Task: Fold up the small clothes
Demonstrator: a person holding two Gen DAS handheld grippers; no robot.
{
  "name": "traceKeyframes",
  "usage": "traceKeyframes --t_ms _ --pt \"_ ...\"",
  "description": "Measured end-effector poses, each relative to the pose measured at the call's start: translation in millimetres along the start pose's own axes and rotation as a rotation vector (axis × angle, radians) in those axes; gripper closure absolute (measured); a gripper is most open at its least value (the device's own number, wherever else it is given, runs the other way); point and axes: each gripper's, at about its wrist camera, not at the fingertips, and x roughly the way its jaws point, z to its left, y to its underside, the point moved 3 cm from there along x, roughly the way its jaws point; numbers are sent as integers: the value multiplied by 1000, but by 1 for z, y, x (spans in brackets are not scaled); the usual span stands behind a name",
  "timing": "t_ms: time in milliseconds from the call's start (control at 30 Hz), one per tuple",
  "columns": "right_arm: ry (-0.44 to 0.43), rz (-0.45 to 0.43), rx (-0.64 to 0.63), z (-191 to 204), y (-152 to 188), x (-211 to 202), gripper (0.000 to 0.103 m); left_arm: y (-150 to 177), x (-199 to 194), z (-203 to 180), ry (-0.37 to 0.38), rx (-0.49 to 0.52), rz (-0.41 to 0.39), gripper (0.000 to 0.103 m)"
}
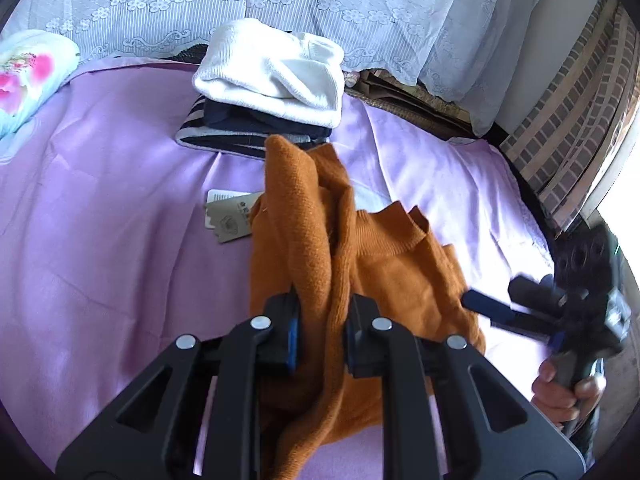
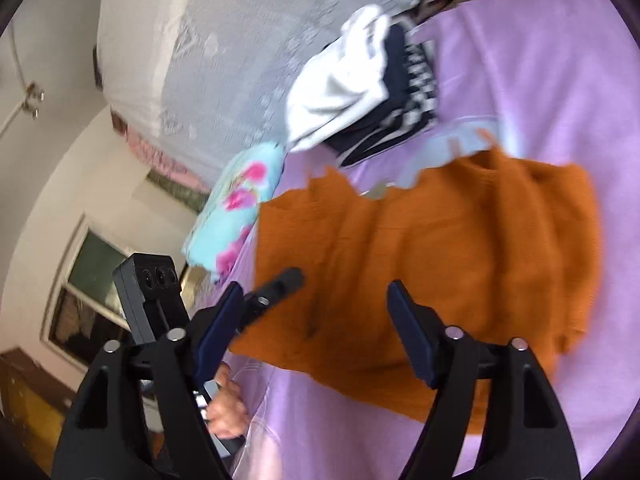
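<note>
An orange knit sweater (image 1: 384,264) lies partly bunched on the purple bedsheet (image 1: 100,240). My left gripper (image 1: 322,312) is shut on a raised fold of it, the fabric pinched between the blue pads. A paper tag (image 1: 230,216) lies by the sweater's left edge. My right gripper (image 1: 496,300) shows blurred at the right, held by a hand (image 1: 560,392). In the tilted right wrist view the right gripper (image 2: 316,312) stands open above the sweater (image 2: 460,260) with nothing between its fingers. The left gripper (image 2: 276,288) reaches onto the sweater's edge there.
A stack of folded clothes (image 1: 272,76), white over navy and striped pieces, sits at the far side of the bed, just beyond the sweater. A floral pillow (image 1: 28,72) lies far left. Lace fabric (image 1: 320,0) hangs behind; a brick wall (image 1: 580,100) stands right.
</note>
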Motion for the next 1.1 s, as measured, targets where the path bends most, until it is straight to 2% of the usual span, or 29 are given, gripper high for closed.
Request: traceKeyframes --t_ms 67,133,200,267,333,367,433,533,700,767,833,900,1000,1067,1100 --pt "12 23 -7 16 -5 25 18 5 0 -4 -13 16 -1 87" --pt "-5 54 15 24 -8 48 18 10 2 -8 -19 32 1 87" --pt "21 54 26 23 -10 63 19 15 2 -11 -27 45 3 87" --pt "52 36 5 16 -8 66 50 20 2 -16 -44 66 1 87" --pt "44 12 31 4 -10 58 75 20 0 -19 -69 79 -7 87" --pt "38 -3 47 -3 -12 52 82 19 0 -21 -77 77 -8 87" --pt "16 -43 59 -12 -20 30 90 14 1 -25 -44 61 7 87" --pt "-7 -102 69 -23 -33 -7 93 5 6 -45 -23 67 10 87" --pt "-26 -193 132 -58 -48 -62 95 -9 17 -110 58 138 2 87" --pt "-13 -177 152 -75 -49 -67 95 -11 35 -138 94 147 22 87" --pt "46 -167 185 -100 -47 -72 91 -6 55 -155 113 144 44 87" --pt "34 -154 252 -121 -44 -71 90 3 80 -163 127 126 77 87" --pt "-3 -148 291 -129 -45 -71 81 23 105 -154 163 59 118 87" --pt "18 -152 273 -125 -45 -72 64 25 100 -151 176 63 96 82" --pt "41 -160 257 -121 -46 -75 61 25 93 -151 185 66 85 81"
